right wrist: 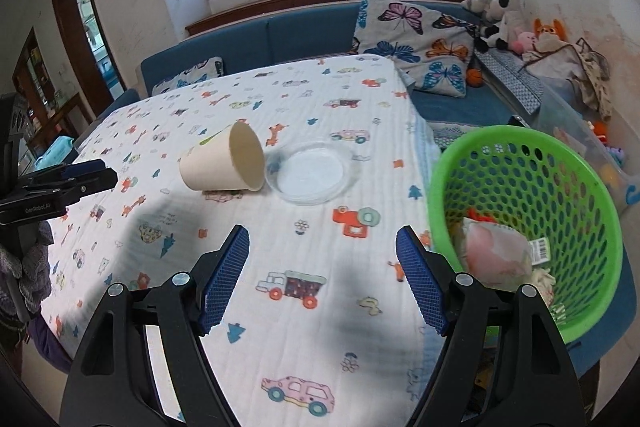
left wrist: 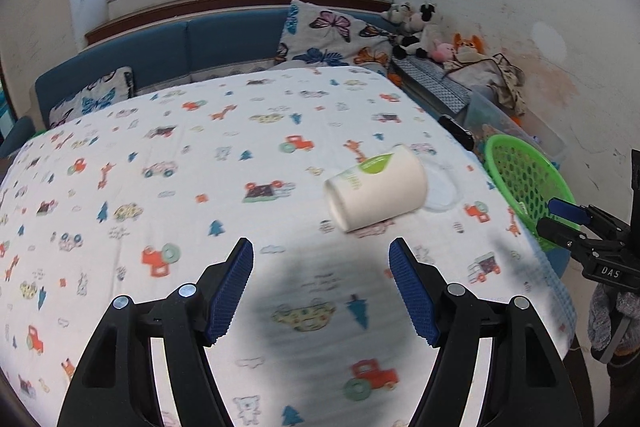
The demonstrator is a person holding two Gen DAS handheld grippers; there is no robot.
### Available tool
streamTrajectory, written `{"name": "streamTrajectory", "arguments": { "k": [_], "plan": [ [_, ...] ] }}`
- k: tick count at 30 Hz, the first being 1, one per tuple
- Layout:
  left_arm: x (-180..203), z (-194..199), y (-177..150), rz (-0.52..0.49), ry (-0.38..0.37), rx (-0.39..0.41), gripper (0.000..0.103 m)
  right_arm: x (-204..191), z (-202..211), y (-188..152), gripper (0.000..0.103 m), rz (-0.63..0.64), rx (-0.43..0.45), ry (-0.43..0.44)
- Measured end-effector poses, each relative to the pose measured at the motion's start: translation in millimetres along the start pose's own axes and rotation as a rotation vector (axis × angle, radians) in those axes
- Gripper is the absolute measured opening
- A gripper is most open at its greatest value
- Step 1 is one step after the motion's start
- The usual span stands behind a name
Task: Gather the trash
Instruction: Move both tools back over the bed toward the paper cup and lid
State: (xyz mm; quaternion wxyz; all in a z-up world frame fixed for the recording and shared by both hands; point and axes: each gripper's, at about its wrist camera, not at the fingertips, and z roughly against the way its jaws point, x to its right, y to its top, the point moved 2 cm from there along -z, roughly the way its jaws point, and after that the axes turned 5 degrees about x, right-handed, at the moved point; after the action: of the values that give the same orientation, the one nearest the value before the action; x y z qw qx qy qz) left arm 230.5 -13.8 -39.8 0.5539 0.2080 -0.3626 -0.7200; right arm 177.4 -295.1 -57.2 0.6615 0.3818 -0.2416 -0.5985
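Both grippers tilt down toward the bench (right wrist: 280, 99), which is covered with a cartoon-print cloth. My left gripper (left wrist: 321, 291) has its fingers spread with nothing between them; only cloth shows in the gap. My right gripper (right wrist: 322, 277) is the same: fingers spread, nothing held. In the left wrist view the right gripper appears at the right edge, just beside the basket. In the right wrist view the left gripper sits at the left edge, over the bench's side.

Count: one paper cup (left wrist: 374, 193), lying on its side on the cloth, mouth facing the basket side. One clear plastic lid (right wrist: 310, 173), flat on the cloth, just beside the cup's mouth and possibly touching it. One green basket (right wrist: 592, 187) off the bench's right edge, tilted, with some crumpled trash (right wrist: 500, 251) in it; I cannot count those pieces. Cup and lid lie ahead of both grippers, apart from the fingers.
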Motion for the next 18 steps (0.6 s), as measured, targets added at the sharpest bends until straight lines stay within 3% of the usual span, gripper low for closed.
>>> {"name": "streamTrajectory", "arguments": {
  "k": [18],
  "plan": [
    [-40, -6, -17, 0.037, 0.042, -0.043, 0.07, -27, -56, 9, 0.076, 0.045, -0.076, 0.055]
  ]
}}
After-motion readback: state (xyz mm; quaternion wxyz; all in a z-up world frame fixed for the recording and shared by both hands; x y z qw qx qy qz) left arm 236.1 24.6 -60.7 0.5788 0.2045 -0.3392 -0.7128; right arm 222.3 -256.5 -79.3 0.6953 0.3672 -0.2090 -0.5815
